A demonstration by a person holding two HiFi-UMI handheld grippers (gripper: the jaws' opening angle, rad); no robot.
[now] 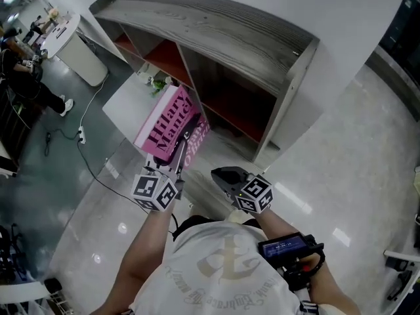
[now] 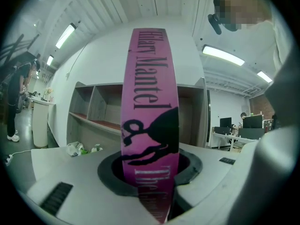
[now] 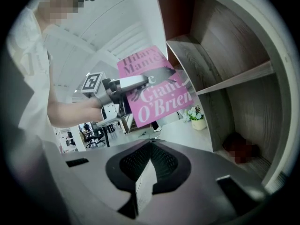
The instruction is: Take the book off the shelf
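A pink book with dark lettering is held in the air in front of the grey wooden shelf, clear of its compartments. My left gripper is shut on the book's lower edge. In the left gripper view the spine rises upright from between the jaws of the left gripper. My right gripper hovers just right of the book, shut, with nothing between its pads. From the right gripper view, the right gripper points toward the book's cover and the left gripper.
The shelf's compartments have red-brown floors and look bare apart from a blurred red patch low down. A small potted plant stands on a white surface left of the shelf. A cable and power strip lie on the glossy floor.
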